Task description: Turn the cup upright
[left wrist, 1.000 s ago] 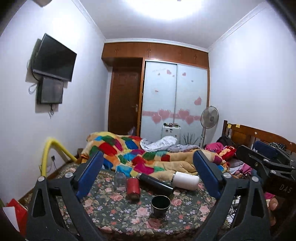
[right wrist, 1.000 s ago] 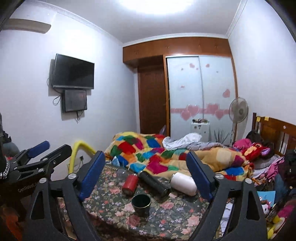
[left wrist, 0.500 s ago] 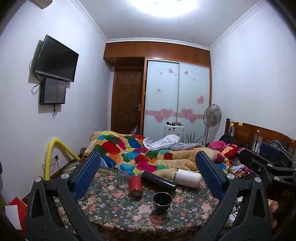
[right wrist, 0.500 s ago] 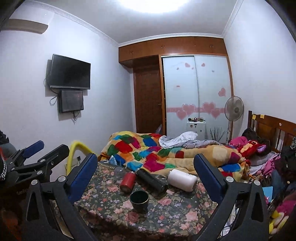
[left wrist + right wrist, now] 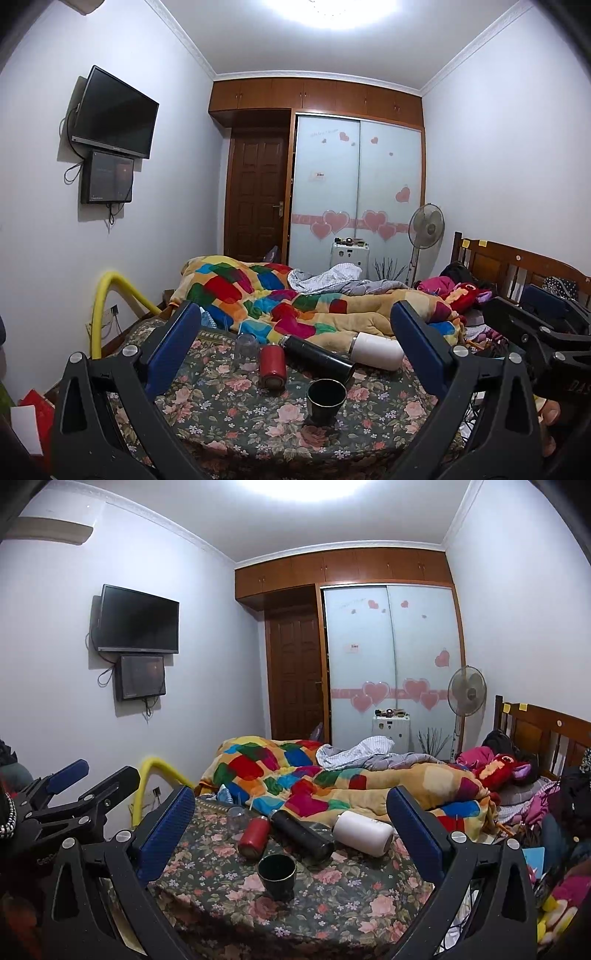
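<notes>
Black cup (image 5: 326, 401) reachable from front; flasks (image 5: 316, 356) (probably touching) crowd behind.

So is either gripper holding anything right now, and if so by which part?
Nothing is held. The left gripper and right gripper are both wide open, back from the floral table, where the dark cup stands upright, untouched.

Bedroom. White walls (image 5: 498, 155), white ceiling with one bright ceiling light (image 5: 328, 11). Wall-mounted TV (image 5: 114, 112) on the left wall, a smaller screen (image 5: 108, 178) directly below it. Far end: brown wooden door (image 5: 256, 195), frosted sliding wardrobe (image 5: 356, 184) with pink heart stickers, wooden cabinets above. Pedestal fan (image 5: 426, 225) beside the wardrobe. Wooden headboard (image 5: 517, 262) at right; patchwork quilt (image 5: 266, 295) across the bed.
</notes>
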Action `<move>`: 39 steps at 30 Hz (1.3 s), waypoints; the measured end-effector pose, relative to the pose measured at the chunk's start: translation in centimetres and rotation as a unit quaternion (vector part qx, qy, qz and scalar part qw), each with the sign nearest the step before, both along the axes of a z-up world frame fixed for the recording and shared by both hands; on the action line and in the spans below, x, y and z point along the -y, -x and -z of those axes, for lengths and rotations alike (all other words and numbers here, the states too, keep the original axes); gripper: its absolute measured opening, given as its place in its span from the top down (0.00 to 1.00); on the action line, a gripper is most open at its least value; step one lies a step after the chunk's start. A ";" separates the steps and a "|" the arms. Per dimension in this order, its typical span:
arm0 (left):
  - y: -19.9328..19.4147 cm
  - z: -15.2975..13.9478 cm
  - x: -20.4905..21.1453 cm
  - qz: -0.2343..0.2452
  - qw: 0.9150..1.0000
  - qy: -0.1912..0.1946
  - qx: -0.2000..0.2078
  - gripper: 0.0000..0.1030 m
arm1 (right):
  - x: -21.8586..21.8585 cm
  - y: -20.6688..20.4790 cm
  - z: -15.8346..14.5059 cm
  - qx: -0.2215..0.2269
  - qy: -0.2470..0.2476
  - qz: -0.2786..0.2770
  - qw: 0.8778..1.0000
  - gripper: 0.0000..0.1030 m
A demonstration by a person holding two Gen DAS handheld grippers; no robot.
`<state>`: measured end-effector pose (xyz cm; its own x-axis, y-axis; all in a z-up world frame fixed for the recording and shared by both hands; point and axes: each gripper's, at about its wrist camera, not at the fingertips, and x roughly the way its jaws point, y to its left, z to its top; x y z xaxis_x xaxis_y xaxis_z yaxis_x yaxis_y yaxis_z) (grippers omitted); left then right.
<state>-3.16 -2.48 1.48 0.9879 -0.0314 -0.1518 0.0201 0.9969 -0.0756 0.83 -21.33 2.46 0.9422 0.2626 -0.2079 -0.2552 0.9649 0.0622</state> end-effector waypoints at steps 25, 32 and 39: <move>-0.5 0.5 -0.2 -0.002 1.000 0.001 -0.005 0.00 | 0.0 0.0 0.0 -0.004 0.000 -0.001 1.000 0.00; -0.7 0.8 -0.2 -0.001 1.000 0.002 -0.007 0.00 | 0.0 -0.1 0.0 -0.006 0.001 -0.001 1.000 0.00; -0.7 1.0 0.1 0.001 1.000 0.001 -0.005 0.00 | 0.0 -0.1 0.0 -0.006 0.001 -0.001 1.000 0.00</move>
